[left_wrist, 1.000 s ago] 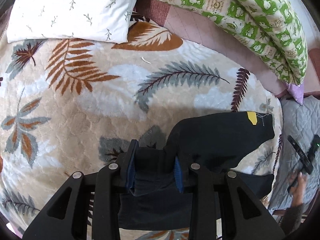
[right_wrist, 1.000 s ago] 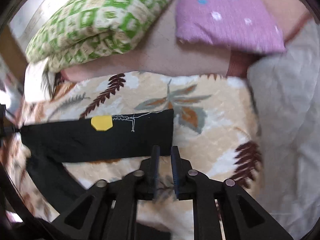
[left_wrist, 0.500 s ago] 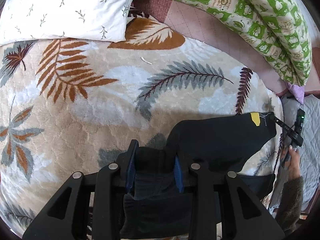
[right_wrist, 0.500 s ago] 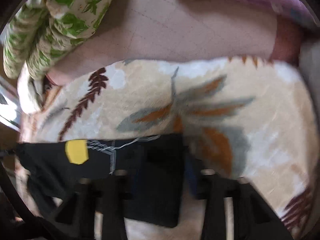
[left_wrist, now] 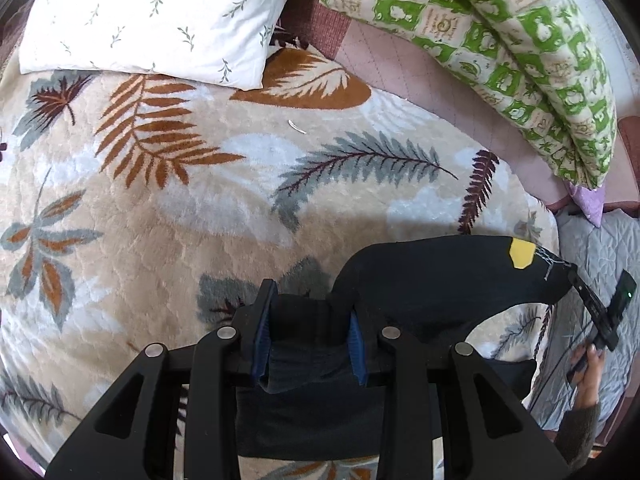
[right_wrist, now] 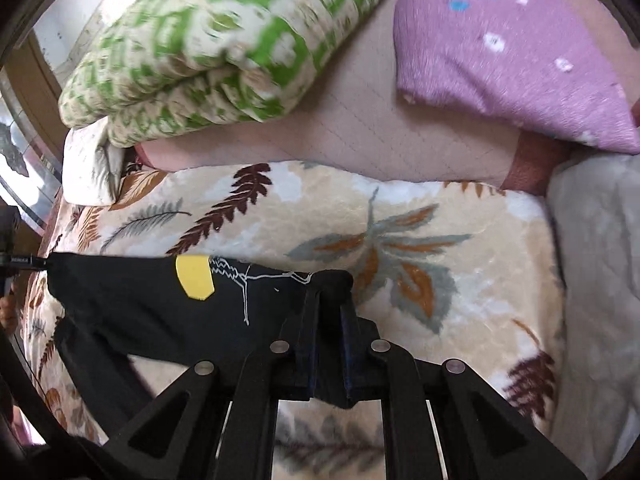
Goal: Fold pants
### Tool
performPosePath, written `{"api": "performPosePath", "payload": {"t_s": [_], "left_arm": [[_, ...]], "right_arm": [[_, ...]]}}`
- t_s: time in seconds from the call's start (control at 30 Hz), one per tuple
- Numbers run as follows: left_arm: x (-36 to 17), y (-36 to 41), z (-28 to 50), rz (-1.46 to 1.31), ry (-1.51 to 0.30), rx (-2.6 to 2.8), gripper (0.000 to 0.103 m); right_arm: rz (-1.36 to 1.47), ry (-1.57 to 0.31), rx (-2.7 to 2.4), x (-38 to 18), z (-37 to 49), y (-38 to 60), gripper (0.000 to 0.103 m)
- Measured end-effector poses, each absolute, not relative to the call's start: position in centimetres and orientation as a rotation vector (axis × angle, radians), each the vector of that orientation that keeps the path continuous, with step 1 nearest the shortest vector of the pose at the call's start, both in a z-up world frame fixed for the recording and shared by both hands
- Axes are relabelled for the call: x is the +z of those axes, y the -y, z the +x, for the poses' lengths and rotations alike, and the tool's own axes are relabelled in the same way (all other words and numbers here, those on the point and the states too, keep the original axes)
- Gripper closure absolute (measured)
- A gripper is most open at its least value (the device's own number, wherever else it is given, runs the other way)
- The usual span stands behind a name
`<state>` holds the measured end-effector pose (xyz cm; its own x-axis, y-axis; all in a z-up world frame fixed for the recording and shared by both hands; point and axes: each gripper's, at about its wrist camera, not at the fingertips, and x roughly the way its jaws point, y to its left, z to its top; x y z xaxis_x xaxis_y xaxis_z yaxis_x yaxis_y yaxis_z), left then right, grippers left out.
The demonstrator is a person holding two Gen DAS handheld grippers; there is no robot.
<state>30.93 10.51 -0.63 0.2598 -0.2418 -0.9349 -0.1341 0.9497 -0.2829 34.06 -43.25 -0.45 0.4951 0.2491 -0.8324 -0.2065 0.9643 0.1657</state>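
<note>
Lots you can't really make out here. The pants (left_wrist: 432, 280) run down behind the left gripper (left_wrist: 310, 332), so the part under its frame is hidden, and the bottom edge cuts the cloth off. In the right wrist view the green quilt (right_wrist: 224, 44) above the right gripper (right_wrist: 330, 312) is smeared with blur, pattern unreadable. The fabric corner pinched between those fingers is mostly covered by them. The white pillow (left_wrist: 152, 20) up-left of the left claw is cropped by the frame

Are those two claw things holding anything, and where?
Both grip the black pants: left gripper on bunched fabric at one end, right gripper on the opposite corner.
</note>
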Motion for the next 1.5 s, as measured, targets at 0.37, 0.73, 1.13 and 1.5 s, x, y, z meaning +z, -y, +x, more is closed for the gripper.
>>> {"api": "performPosePath", "payload": {"t_s": [0.37,0.73,1.13,1.5], "left_arm": [[0.8,-9.9,26.6,-0.317,-1.25,-0.079,0.073],[-1.9,-9.6,19.8,-0.285,-1.237,-0.137,0.073],[-5.9,-10.3,14.7,-0.174,-1.279,-0.175,0.073],[-5.0,-9.5,12.6,-0.015,-1.251,-0.229,0.067]], "right_arm": [[0.064,-0.944,0.258,1.1,25.9,44.4,0.094],[0.08,-0.905,0.254,-1.1,16.2,44.6,0.094],[0.04,-0.913,0.199,-4.0,8.4,44.1,0.094],[0.378,-0.922,0.128,-5.8,5.0,48.1,0.084]]}}
